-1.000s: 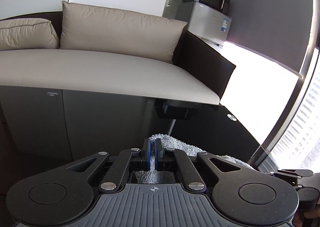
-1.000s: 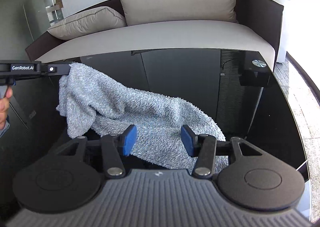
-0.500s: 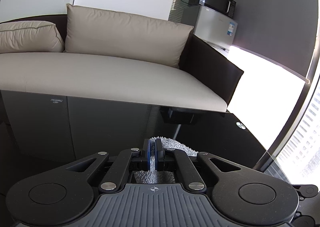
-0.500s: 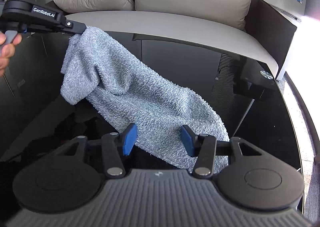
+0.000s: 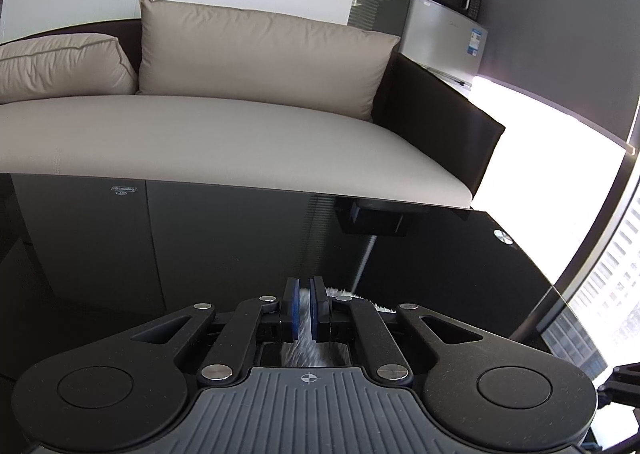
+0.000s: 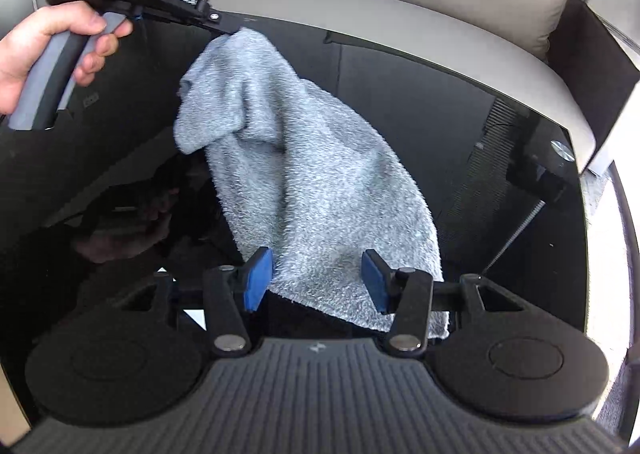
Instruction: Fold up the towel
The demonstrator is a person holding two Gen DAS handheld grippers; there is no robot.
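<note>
Towel (image 6: pixel 320 182) of grey terry hangs from the left gripper (image 6: pixel 236 32), whose pads are clamped on one upper corner, and slopes down so that its lower end rests on the black glass table (image 6: pixel 500 194), with a loose flap drooping beside the pinched corner; a bare hand (image 6: pixel 44 50) grips the tool's grey handle above the table. In the left wrist view a strip of the towel (image 5: pixel 306 330) shows squeezed between the blue pads (image 5: pixel 295 308). Over the table's near side, the right gripper (image 6: pixel 316 278) stands half spread, its blue pads on either side of the towel's lower edge and pressing on nothing. Behind the table a beige sofa (image 5: pixel 240 134) with cushions fills the background
</note>
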